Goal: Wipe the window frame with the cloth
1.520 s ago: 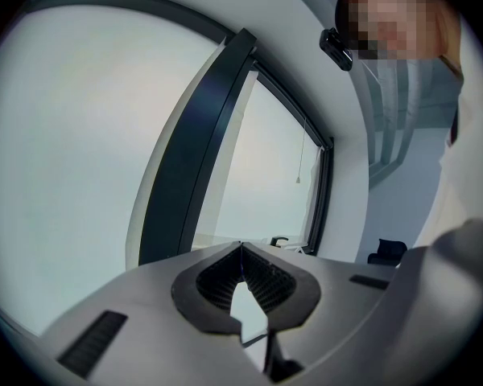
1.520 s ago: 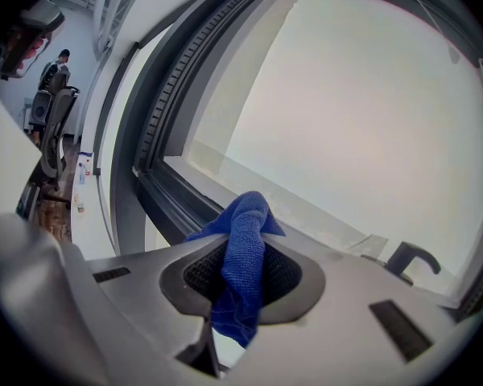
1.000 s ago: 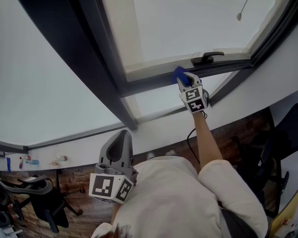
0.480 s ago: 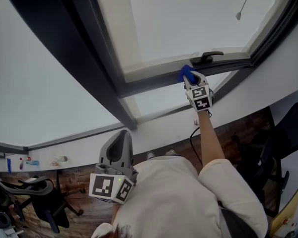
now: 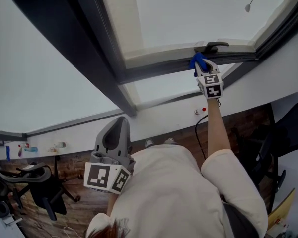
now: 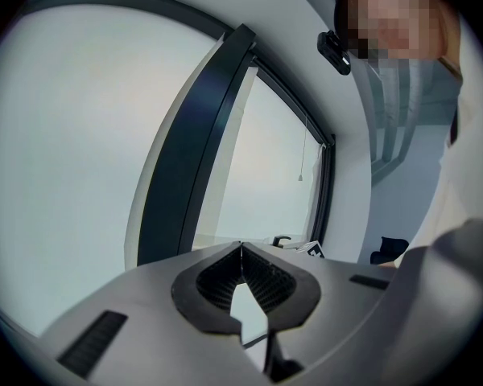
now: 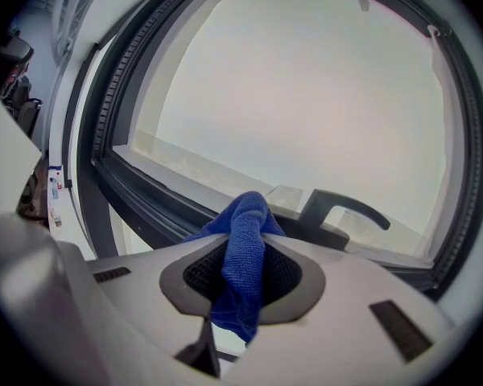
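Right gripper (image 5: 200,67): jaws pinch the cloth (image 7: 243,270) between their ribbed black pads. Arm stretched up to the window.

Cloth: blue, looped terry-like weave, folded into a narrow band. Its long axis runs along the jaws. A loose tail hangs below the pads, and the rounded folded end points forward at the window frame (image 5: 154,76). In the head view the folded end meets the frame's horizontal rail just below and left of the window handle (image 5: 211,46).

Window frame: dark grey, smooth, straight profiles with a ribbed seal strip on the inner edge. One wide mullion runs diagonally down, well left of the handle. Panes look frosted white.

Window handle: black, L-shaped lever lying along the rail, just right of the cloth's end in the right gripper view.

Left gripper (image 5: 120,124): grey shell, tips pressed together, nothing between them. It is held low by the person's chest, well below and left of the handle.

Surroundings:
- The pull cord (image 5: 249,7), with a small bead at its end, hangs above and right of the handle.
- The white sill (image 5: 159,121) lies below the handle.
- The wood-grain floor (image 5: 74,176) and the black office chair (image 5: 39,190) are far down-left of the handle.
- A black cable (image 5: 198,133) trails along the right forearm.
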Available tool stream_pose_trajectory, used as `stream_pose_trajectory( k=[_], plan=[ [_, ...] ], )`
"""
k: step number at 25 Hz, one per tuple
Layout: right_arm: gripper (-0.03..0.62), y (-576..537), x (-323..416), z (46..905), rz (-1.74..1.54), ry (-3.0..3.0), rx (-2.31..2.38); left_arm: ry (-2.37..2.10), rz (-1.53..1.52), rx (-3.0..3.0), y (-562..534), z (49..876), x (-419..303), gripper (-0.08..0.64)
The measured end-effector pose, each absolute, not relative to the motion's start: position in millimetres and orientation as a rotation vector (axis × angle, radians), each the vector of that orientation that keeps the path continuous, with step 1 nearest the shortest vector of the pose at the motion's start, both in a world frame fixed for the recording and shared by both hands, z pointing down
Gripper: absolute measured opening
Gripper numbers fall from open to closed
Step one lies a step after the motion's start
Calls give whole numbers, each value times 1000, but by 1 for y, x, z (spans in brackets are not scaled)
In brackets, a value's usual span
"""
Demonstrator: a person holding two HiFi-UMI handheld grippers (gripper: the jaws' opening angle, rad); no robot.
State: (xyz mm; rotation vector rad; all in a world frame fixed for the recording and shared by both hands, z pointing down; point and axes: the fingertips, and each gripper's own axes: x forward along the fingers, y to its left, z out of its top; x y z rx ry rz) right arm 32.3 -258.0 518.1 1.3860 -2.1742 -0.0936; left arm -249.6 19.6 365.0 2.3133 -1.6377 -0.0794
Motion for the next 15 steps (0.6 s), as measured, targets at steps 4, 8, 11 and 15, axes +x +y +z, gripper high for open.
stream_pose_trajectory(
  k=[4, 8, 11, 15],
  plan=[
    [74, -264, 40, 515, -91, -2172, 1398, -1731, -87, 2258, 21, 365, -276, 9],
    [75, -265, 42, 515, -94, -2176, 1396, -1836, -53, 2161, 29, 373, -306, 9],
    [75, -265, 42, 514, -104, -2182, 1395, -1865, -26, 2117, 34, 380, -314, 9],
    [75, -265, 43, 514, -115, -2188, 1395, -1843, -10, 2102, 34, 390, -308, 9]
  ],
)
